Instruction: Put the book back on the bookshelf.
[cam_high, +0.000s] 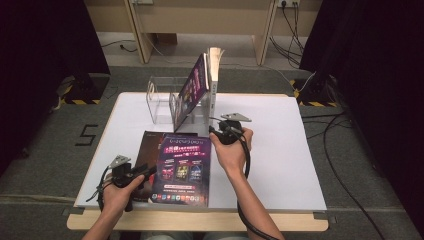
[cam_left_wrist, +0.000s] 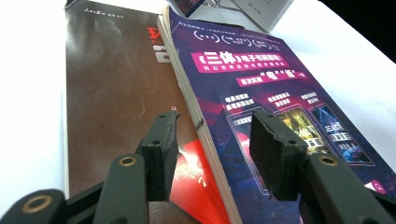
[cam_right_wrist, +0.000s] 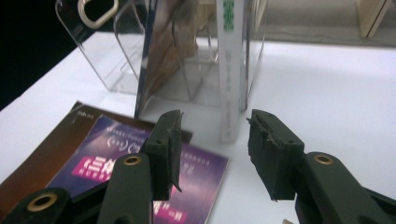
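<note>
A: Hovering at the table's (cam_high: 280, 165) near edge, the left gripper (cam_left_wrist: 212, 151) stood jaws apart over the purple book (cam_high: 183, 169), which lay on a brown book (cam_high: 150, 145).

B: Right gripper (cam_right_wrist: 214, 151), gaping too, faced the clear rack (cam_high: 162, 102) near the far edge.

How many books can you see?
4: a purple book lying on a brown book on the table, a purple book leaning in the clear rack, a white book upright beside it. More may be hidden.

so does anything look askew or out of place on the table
Yes: in the clear acrylic rack, the purple book leans steeply against the upright white book instead of standing straight. On the table, another purple book lies overlapping a brown one.
</note>
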